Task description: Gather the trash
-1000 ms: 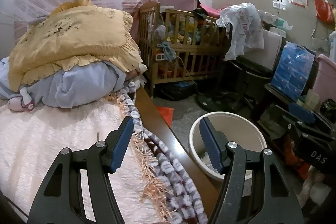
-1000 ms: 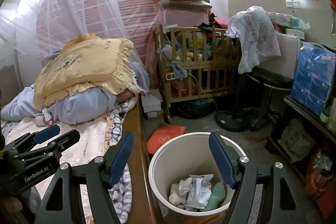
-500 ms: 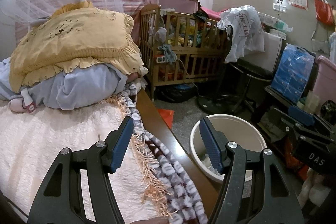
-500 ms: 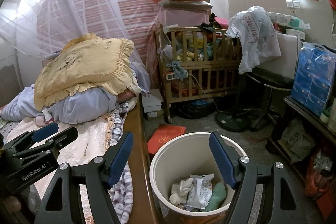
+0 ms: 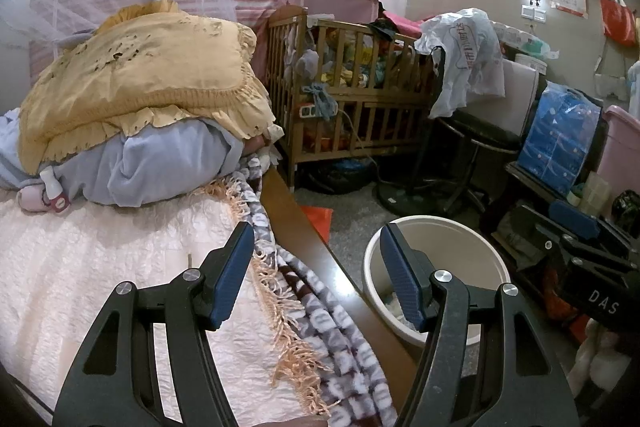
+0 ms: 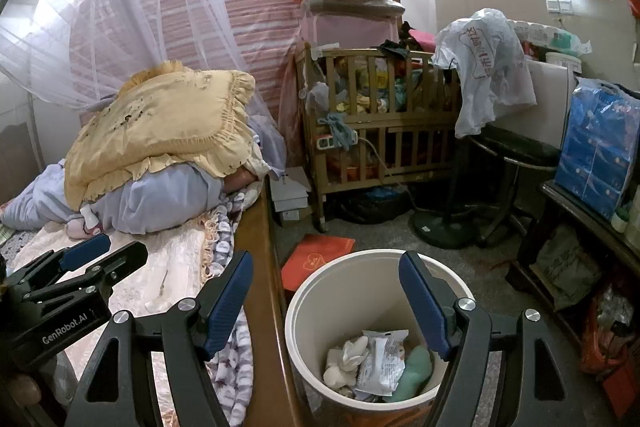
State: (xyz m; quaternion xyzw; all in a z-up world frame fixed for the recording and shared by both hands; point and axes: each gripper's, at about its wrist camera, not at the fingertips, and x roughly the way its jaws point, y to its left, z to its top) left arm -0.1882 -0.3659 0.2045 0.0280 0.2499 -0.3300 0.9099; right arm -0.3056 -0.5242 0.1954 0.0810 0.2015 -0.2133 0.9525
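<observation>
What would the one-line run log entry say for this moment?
left gripper: open, empty, over bed edge | right gripper: open, empty, over bin | bin: wrappers and tissue inside

Left gripper (image 5: 316,275): matte black frame with triangular cut-outs, two fingers (image 5: 232,279) faced with textured blue pads, one silver screw head at each pivot. Right gripper (image 6: 326,303): identical build, black arms, blue-padded fingers (image 6: 422,307), silver screws. White lettering "GenRobot.AI" on the left unit's housing at 8 o'clock in the right wrist view; "DAS" on the right unit's housing at 4 o'clock in the left wrist view.
</observation>
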